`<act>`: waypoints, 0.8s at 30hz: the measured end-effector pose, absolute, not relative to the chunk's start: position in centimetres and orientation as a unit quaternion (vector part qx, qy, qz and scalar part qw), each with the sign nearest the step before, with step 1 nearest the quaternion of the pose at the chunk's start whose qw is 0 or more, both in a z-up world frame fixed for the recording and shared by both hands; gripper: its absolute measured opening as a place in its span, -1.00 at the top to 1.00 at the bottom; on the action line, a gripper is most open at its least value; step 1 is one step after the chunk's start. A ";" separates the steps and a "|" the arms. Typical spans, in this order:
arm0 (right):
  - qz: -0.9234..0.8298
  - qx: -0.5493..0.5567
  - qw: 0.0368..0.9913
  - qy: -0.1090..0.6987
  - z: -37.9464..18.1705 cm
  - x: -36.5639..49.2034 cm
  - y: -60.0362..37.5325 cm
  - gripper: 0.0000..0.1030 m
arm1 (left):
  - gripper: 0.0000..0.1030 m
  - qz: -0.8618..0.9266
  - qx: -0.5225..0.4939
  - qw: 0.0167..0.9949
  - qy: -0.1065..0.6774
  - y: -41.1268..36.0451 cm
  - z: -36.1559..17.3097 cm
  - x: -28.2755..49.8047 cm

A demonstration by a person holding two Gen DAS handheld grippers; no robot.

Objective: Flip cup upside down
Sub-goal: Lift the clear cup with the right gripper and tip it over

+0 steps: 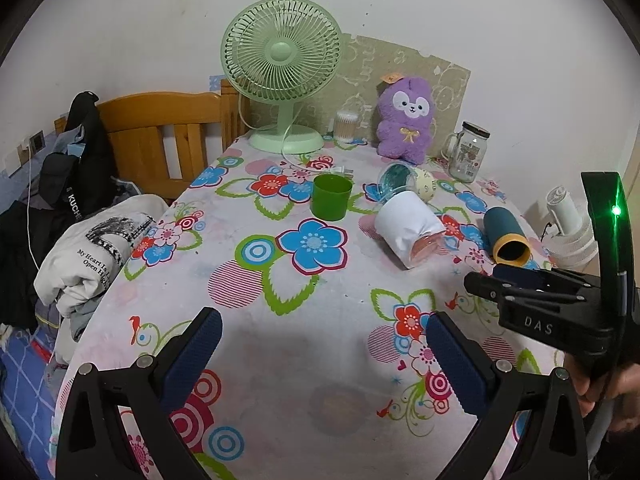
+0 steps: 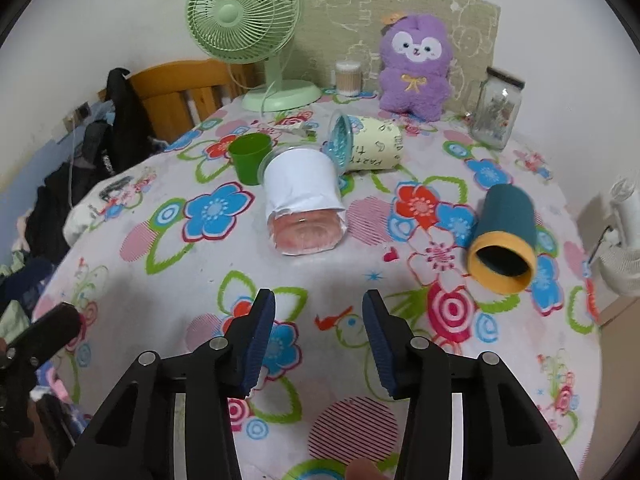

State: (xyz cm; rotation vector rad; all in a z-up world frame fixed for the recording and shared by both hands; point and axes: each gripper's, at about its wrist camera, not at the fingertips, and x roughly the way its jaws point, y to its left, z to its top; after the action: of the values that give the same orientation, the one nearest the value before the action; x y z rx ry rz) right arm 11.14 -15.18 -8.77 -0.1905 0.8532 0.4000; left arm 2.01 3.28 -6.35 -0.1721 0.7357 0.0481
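White walls back a table draped in a flower-print cloth, where 4 cups sit among household clutter. Upright toward the tabletop's far left stands a small green plastic cup, mouth up. Just beside it, near the middle, a white paper-wrapped clear cup lies on its side, pinkish base toward the near edge. Behind that, a cream printed cup with a blue glittery lid also lies tipped, touching the wrapped cup. Toward the right edge, a dark teal cup with a yellow rim lies on its side, open mouth facing the near edge. Along the far edge stand a pale green desk fan, a purple plush toy, a tub of cotton swabs and a glass jar with a dark lid. Over the near edge, the left gripper is spread wide and the right gripper parted moderately; both hold nothing.
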 end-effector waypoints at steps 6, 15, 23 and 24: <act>0.208 -0.102 0.891 0.390 -7.7 12.0 -14.0 -0.66 | -1.00 0.021 -0.086 0.930 0.356 3.1 -6.0 1.3; 0.218 -0.104 0.875 0.419 -10.5 18.9 -12.1 -0.66 | -1.00 0.035 -0.090 0.930 0.353 4.1 -5.9 0.9; 0.244 -0.076 0.866 0.429 -11.6 20.2 -11.1 -0.26 | -1.00 0.044 -0.097 0.927 0.360 4.8 -6.4 1.5; 0.245 -0.075 0.867 0.428 -11.6 20.2 -11.1 -0.25 | -1.00 0.044 -0.097 0.926 0.361 4.7 -6.5 1.5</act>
State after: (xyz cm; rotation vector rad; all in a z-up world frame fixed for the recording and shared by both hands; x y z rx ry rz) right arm 20.17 -11.13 -11.59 -0.1563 0.8963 0.5136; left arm 1.52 4.73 -6.48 -0.1998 0.7411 0.0895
